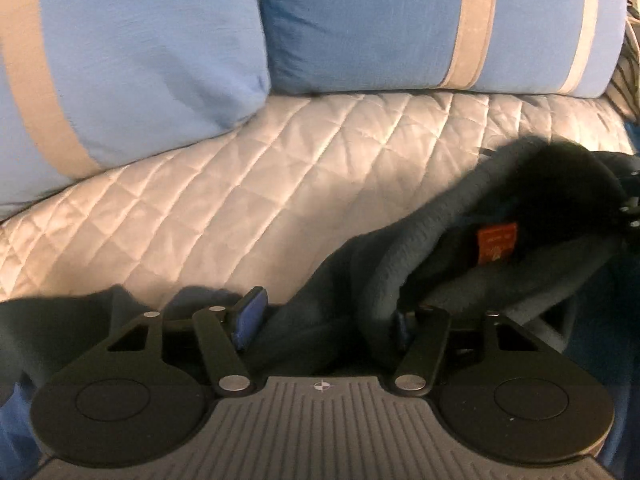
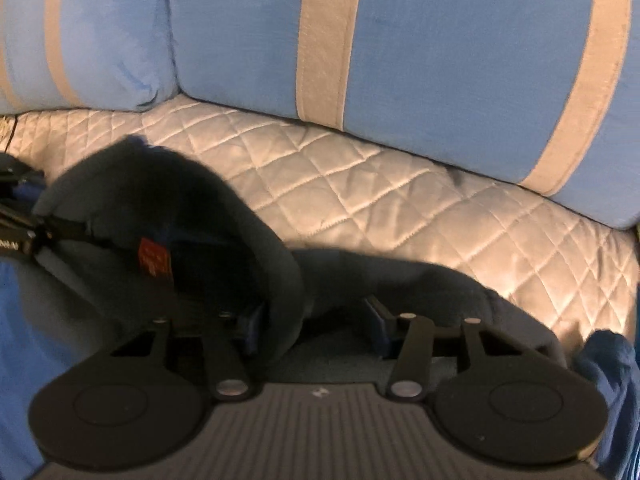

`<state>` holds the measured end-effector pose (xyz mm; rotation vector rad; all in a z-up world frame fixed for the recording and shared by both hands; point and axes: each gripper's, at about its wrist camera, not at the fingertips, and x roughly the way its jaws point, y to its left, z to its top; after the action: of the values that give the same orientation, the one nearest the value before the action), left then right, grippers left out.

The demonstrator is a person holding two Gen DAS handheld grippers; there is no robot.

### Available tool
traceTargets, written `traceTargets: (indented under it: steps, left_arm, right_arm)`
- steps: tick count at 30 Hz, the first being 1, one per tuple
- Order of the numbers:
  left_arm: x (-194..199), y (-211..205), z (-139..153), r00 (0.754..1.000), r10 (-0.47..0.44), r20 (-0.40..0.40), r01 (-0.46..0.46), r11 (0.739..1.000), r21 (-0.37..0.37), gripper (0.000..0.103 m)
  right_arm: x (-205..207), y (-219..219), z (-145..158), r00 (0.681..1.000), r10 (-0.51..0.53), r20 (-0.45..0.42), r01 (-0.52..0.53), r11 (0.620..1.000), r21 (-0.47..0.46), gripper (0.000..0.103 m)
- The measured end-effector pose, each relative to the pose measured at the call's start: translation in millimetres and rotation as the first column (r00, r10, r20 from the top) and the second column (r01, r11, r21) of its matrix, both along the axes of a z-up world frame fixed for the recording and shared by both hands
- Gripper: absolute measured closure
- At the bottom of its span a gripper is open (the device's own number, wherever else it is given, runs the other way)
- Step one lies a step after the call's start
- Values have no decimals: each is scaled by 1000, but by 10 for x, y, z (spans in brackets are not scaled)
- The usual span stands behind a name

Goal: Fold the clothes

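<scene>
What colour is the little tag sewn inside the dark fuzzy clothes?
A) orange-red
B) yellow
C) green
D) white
A: the small tag on the inside of the dark fleece garment is orange-red, and the right wrist view shows the same colour.
</scene>
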<state>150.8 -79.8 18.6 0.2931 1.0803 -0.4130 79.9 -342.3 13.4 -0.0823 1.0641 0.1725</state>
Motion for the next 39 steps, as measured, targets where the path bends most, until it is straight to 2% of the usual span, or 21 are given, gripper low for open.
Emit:
traceTargets:
  steps: [4, 5, 6, 7, 9, 10, 12, 14, 17, 18, 27, 30, 32, 36, 39]
  left_arm:
    - [-227, 72, 16, 993, -38, 116, 40, 999, -17, 44]
    - [-275, 74, 29, 988, -51, 143, 54, 998, -17, 47]
    - [-330, 64, 52, 982, -70, 177, 74, 997, -13, 53]
    - [-385, 54, 77, 974, -89, 210, 93, 996, -9, 56]
    - [-483, 13, 163, 956, -124, 266, 126, 992, 12, 70]
    - [-512, -18, 223, 947, -138, 289, 137, 990, 24, 72]
    - [-569, -80, 341, 927, -166, 335, 158, 986, 51, 84]
    - [-589, -136, 462, 909, -185, 374, 172, 983, 67, 87]
    - [-480, -184, 661, 896, -176, 407, 169, 984, 54, 88]
    - [-441, -201, 724, 892, -173, 417, 168, 985, 50, 92]
    - [113, -360, 904, 873, -106, 475, 85, 994, 66, 93]
    - [299, -413, 863, 872, -83, 482, 54, 996, 73, 94]
    - [423, -410, 813, 881, -60, 469, 35, 998, 61, 94]
    - [626, -455, 607, 895, -33, 445, 5, 998, 63, 94]
    - [712, -480, 473, 895, -21, 445, -11, 997, 71, 94]
  right_arm:
    - [-247, 8, 27, 996, 39, 77, -36, 998, -49, 50]
    - [-299, 19, 35, 994, 50, 94, -45, 997, -57, 51]
    - [-342, 41, 45, 992, 62, 114, -54, 996, -69, 57]
    - [-377, 70, 62, 988, 76, 136, -66, 995, -81, 70]
    - [-443, 131, 104, 977, 108, 183, -90, 990, -105, 80]
    - [-462, 167, 142, 970, 123, 208, -98, 987, -124, 88]
    - [-478, 231, 237, 955, 147, 256, -108, 981, -160, 92]
    - [-447, 240, 353, 944, 144, 296, -96, 981, -171, 92]
    - [-309, 190, 526, 937, 109, 333, -64, 988, -144, 93]
    - [-252, 167, 584, 934, 95, 343, -53, 990, -131, 93]
    - [342, 118, 765, 928, -14, 373, 28, 999, -31, 94]
    - [542, 146, 734, 926, -43, 375, 55, 998, -22, 94]
    - [656, 166, 682, 927, -63, 369, 73, 997, -13, 95]
    - [881, 194, 548, 936, -98, 338, 100, 995, 12, 95]
    - [960, 154, 418, 939, -122, 323, 122, 992, 21, 95]
